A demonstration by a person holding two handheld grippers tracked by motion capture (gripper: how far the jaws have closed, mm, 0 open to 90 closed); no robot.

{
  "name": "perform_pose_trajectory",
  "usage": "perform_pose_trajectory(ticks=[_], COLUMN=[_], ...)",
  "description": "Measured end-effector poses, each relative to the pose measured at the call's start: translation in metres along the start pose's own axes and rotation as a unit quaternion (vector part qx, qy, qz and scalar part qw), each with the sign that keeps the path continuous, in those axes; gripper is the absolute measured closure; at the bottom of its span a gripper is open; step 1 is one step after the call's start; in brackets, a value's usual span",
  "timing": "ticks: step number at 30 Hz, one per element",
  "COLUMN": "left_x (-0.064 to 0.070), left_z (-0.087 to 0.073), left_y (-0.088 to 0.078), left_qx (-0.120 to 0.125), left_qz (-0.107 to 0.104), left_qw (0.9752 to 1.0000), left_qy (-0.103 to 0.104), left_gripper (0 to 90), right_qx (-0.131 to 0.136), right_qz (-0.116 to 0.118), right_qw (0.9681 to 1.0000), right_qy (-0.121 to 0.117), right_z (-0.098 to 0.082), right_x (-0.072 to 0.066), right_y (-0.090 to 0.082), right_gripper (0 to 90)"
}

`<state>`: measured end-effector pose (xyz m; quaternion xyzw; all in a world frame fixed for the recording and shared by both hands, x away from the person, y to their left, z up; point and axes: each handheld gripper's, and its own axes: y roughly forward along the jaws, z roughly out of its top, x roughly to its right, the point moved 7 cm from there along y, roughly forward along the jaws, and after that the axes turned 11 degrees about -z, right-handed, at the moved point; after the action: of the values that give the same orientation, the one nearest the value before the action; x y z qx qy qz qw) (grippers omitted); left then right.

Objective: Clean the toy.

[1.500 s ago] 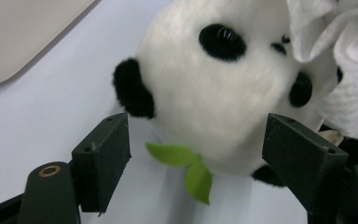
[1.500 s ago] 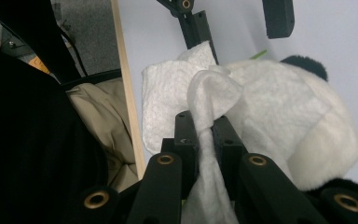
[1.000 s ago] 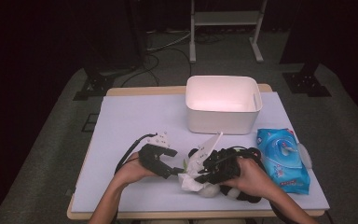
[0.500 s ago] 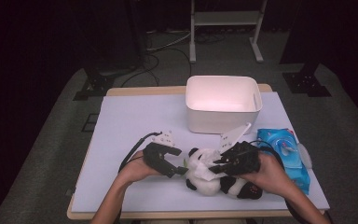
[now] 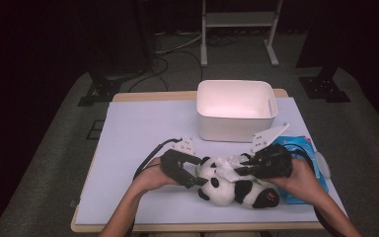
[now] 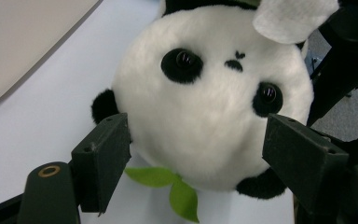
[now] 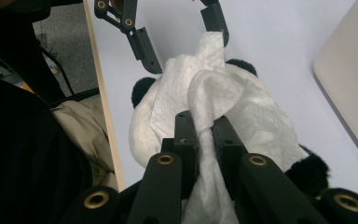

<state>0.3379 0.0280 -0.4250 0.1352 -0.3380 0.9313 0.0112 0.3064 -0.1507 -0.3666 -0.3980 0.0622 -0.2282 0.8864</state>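
A black-and-white panda plush (image 5: 222,186) lies on the pale table mat, head toward the left. My left gripper (image 5: 196,178) has its jaws on either side of the panda's round head (image 6: 209,116), pads against the fur. A green leaf (image 6: 168,179) pokes out beneath the head. My right gripper (image 5: 238,170) hovers over the panda's body, shut on a crumpled white wipe (image 7: 209,88) that drapes onto the plush (image 7: 142,133). In the right gripper view my own jaws (image 7: 205,123) pinch the wipe, and the left gripper (image 7: 186,42) shows beyond it at the head.
A white plastic bin (image 5: 234,84) stands behind the panda, close to the right gripper's grey plate. A blue pack of wipes (image 5: 298,144) lies at the right under the right hand. The table's near wooden edge (image 5: 177,228) runs just below the forearms.
Both hands and the panda have shifted a little to the right. The right gripper with the wipe has moved right and slightly up over the plush. Neither set of jaws has changed.
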Motion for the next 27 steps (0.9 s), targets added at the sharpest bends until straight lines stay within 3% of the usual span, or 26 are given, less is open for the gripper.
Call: perform_pose_trajectory(ticks=[10, 19, 27], left_x=[0.007, 0.008, 0.009], left_z=[0.014, 0.015, 0.012], left_y=[0.010, 0.020, 0.021], left_qx=[-0.003, -0.019, -0.027], left_qz=[-0.012, -0.023, -0.022], left_qw=[0.9999, 0.9995, 0.9993], left_qy=[0.010, 0.009, 0.014], left_gripper=[22.3, 21.8, 21.8], right_qx=[-0.001, 0.002, 0.010], right_qz=[0.007, 0.019, 0.000], right_qw=[1.0000, 0.9998, 0.9999], right_qy=[0.005, 0.012, 0.013], right_z=[-0.011, -0.018, -0.016], right_x=[0.001, 0.000, 0.007], right_y=[-0.003, -0.003, -0.015], right_gripper=[82.4, 82.7, 82.8])
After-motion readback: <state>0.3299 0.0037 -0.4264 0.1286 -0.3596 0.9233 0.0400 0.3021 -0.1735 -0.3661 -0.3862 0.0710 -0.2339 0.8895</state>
